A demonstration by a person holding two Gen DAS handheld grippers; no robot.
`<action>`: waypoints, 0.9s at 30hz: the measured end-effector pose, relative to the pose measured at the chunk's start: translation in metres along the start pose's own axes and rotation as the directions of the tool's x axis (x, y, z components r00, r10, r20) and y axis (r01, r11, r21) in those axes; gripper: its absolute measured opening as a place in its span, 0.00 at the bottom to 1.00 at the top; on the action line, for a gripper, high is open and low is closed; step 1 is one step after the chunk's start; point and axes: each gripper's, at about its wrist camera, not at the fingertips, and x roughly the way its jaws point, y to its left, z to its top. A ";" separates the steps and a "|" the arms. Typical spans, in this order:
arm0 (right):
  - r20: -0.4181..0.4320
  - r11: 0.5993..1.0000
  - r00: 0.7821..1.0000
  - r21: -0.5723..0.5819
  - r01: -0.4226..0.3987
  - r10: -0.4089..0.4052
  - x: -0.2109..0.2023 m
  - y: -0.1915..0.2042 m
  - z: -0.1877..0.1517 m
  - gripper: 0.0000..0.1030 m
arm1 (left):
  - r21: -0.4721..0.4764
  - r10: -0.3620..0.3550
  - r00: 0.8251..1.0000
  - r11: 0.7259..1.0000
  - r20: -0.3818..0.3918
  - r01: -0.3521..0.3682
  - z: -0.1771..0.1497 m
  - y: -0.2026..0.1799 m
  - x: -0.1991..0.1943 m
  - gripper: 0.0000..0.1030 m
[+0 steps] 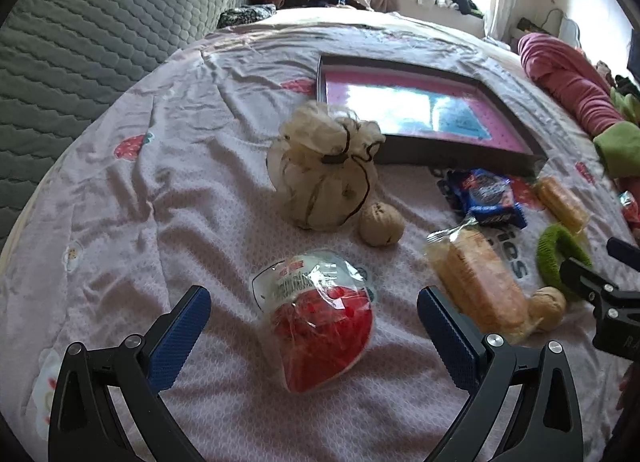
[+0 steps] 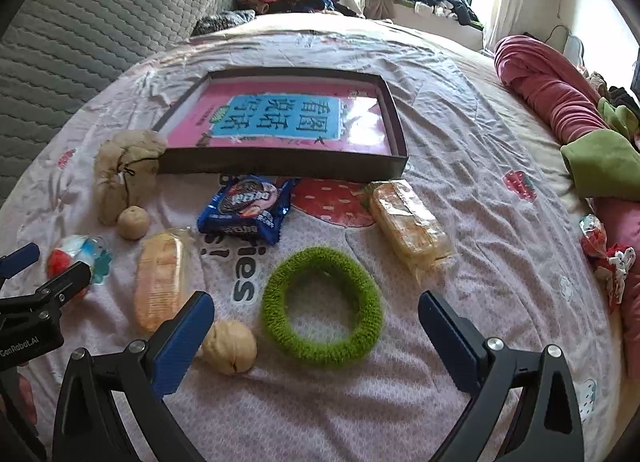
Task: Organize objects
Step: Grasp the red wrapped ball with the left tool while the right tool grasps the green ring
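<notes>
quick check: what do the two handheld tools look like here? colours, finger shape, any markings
Both match: the left tool and right tool each have a black frame with triangular cut-outs, silver pivot screws, and two flat fingers faced with ribbed blue pads. In the right wrist view, the left tool's black body shows white "GenRobot.AI" lettering. No cables or sleeves are visible.

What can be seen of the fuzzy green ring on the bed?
The fuzzy green ring is a closed loop with a shaggy, plush-looking pile and an open centre showing the bedsheet. It lies flat, untouched, between the open right tongs. A walnut sits just to its left; the Oreo packet lies beyond it.
</notes>
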 end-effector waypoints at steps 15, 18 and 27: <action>-0.087 1.000 0.996 0.030 0.007 -0.004 0.037 -0.005 0.000 0.74 | 0.008 -0.028 0.998 1.000 -0.048 0.029 -0.005 0.000 0.024 0.66; -0.081 0.999 0.997 0.039 -0.008 0.012 0.038 -0.006 0.000 0.72 | 0.008 -0.033 0.998 0.999 -0.053 0.033 -0.006 0.001 0.024 0.63; -0.063 0.998 0.997 0.058 -0.038 0.041 0.033 -0.012 -0.003 0.50 | -0.002 -0.064 0.996 0.998 -0.057 0.064 -0.009 0.000 0.018 0.52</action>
